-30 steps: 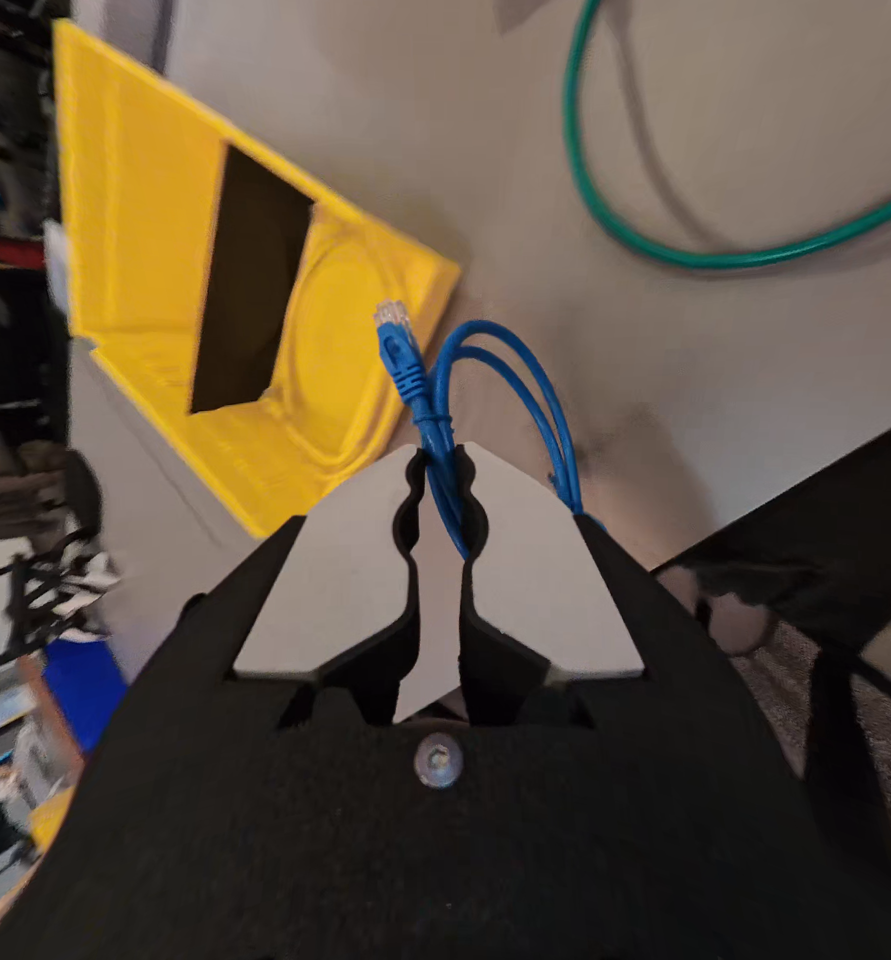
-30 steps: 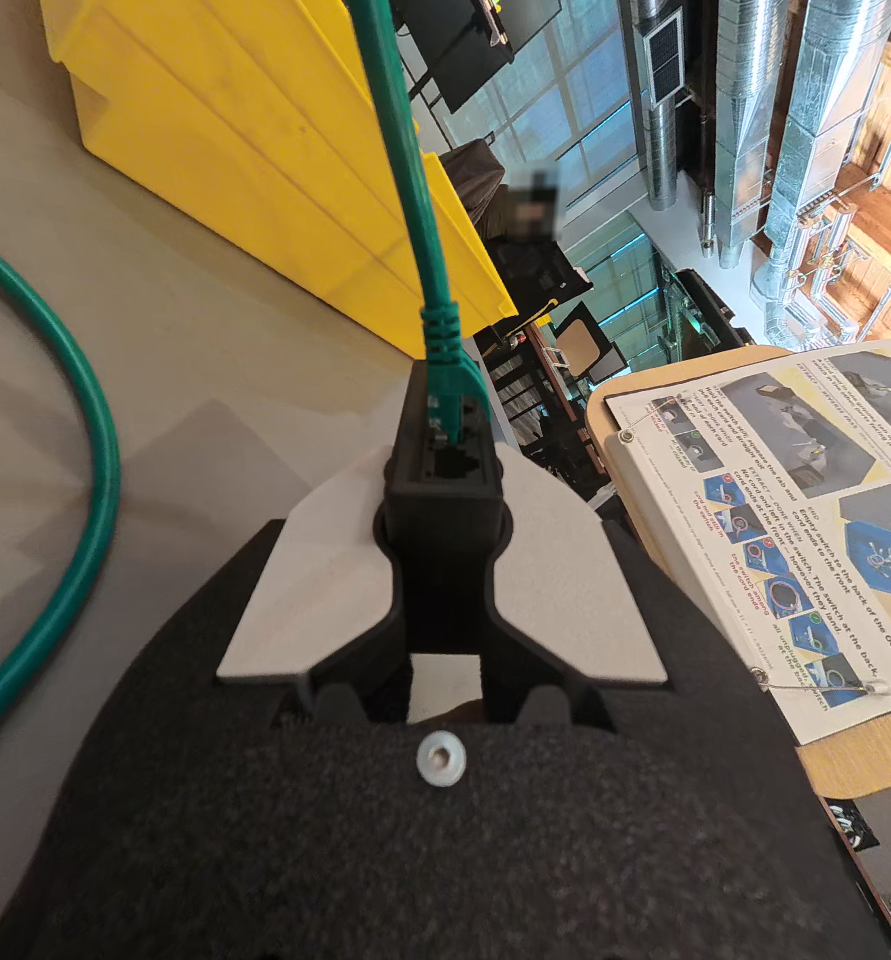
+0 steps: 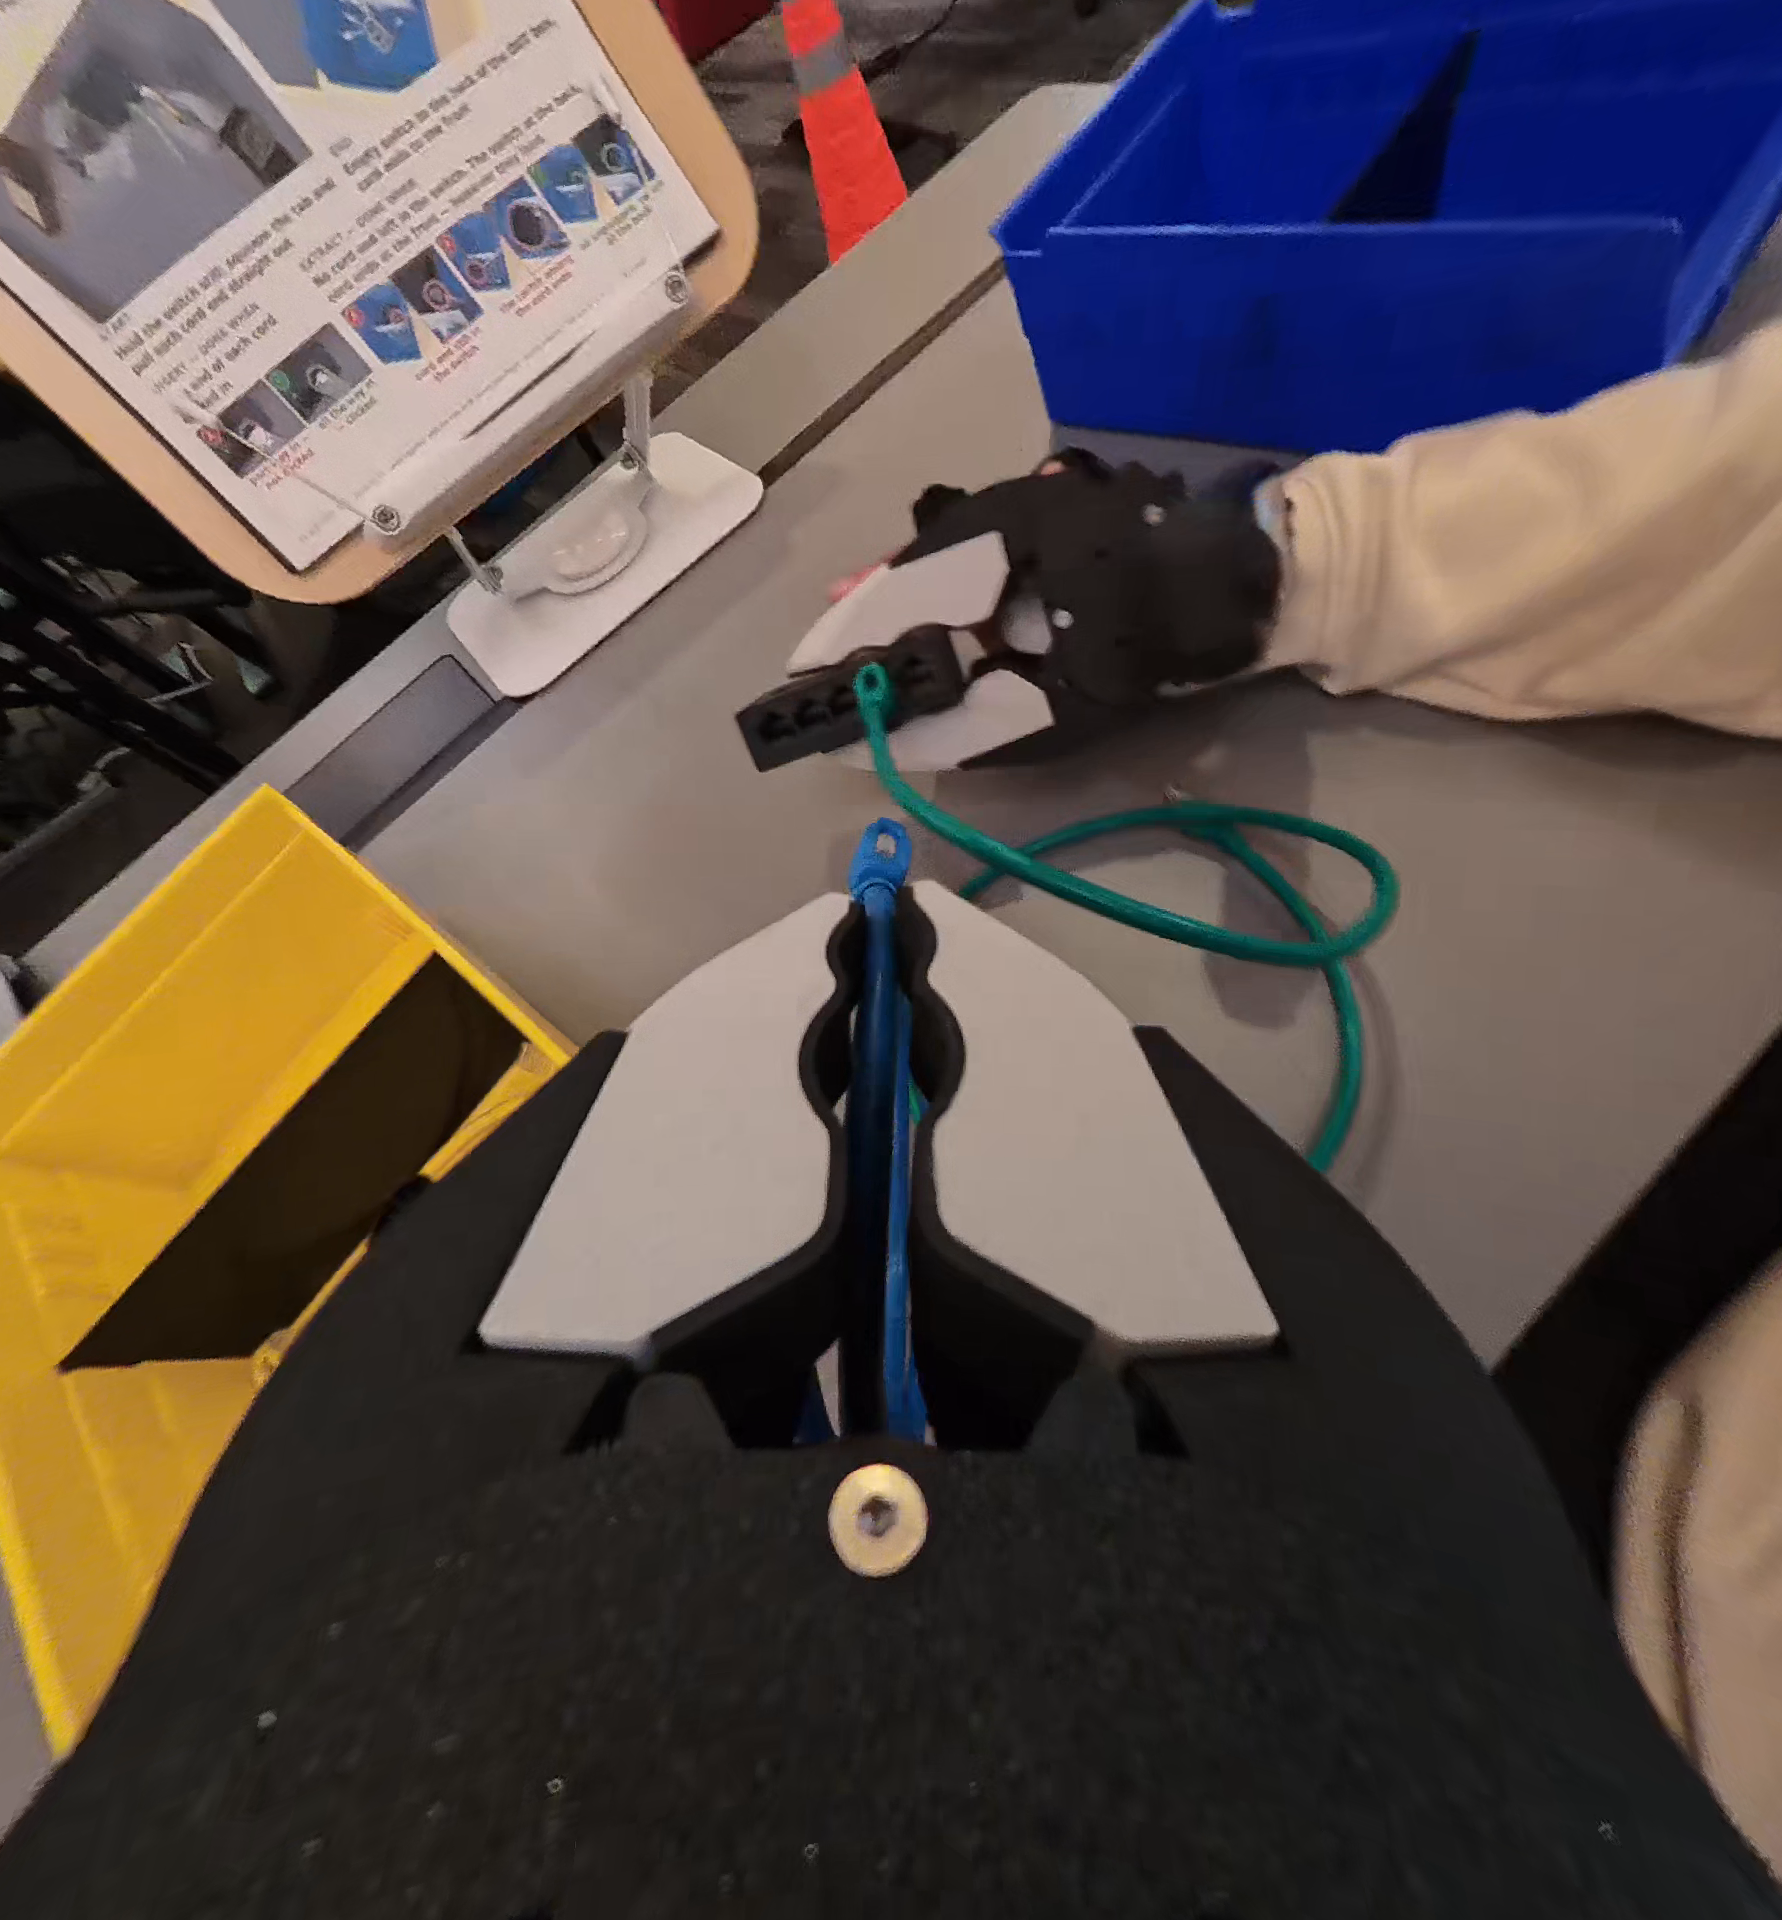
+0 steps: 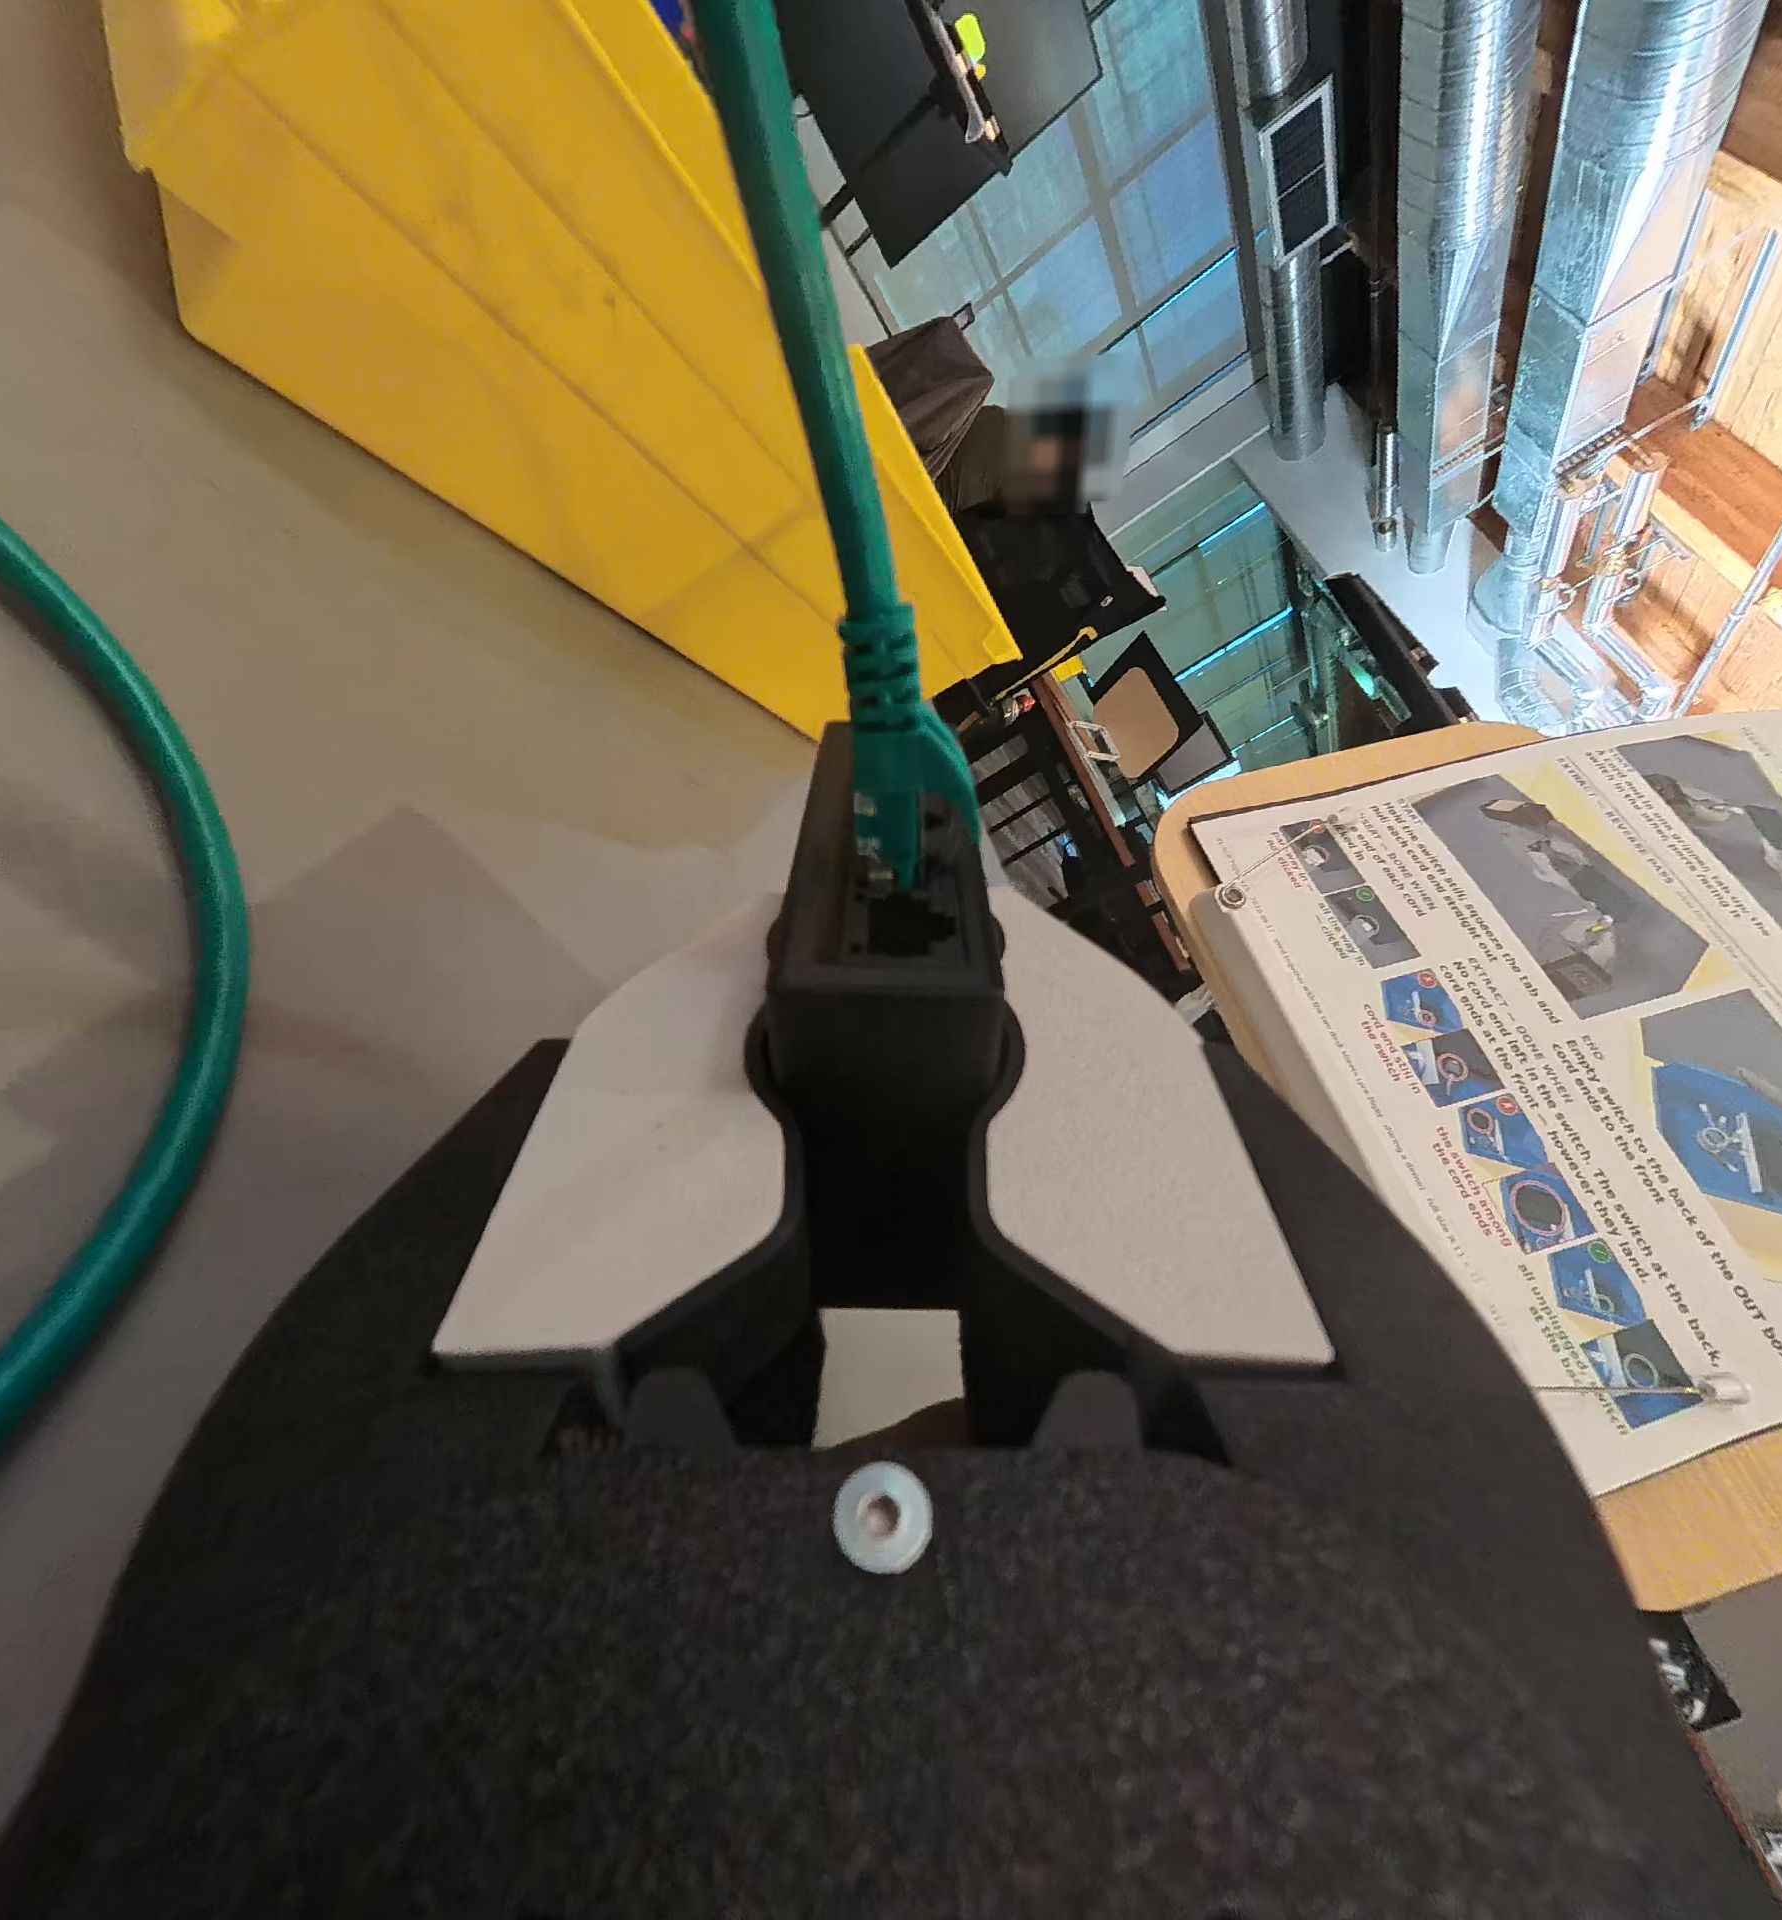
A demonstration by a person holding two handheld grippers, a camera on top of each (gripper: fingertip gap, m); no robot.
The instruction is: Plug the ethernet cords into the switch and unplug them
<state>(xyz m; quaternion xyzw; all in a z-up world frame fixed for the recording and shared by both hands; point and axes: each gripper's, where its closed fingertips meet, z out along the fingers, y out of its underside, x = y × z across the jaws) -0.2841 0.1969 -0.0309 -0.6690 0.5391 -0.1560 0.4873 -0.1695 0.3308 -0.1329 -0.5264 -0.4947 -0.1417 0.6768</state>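
Observation:
My left gripper is shut on a blue ethernet cord; its plug sticks out past the fingertips and points toward the switch. The black switch lies on the grey table, held by my right gripper, which reaches in from the right. A green ethernet cord is plugged into one of its ports and loops over the table. In the right wrist view my right gripper is shut on the switch, with the green plug seated in a port.
A yellow bin stands at the left, also in the right wrist view. A blue bin stands at the back right. An instruction sheet on a stand is at the back left. A sleeved arm crosses the right.
My left gripper has swung from looking down at the yellow bin to face the switch, carrying the blue cord. My right gripper and the switch have stayed put.

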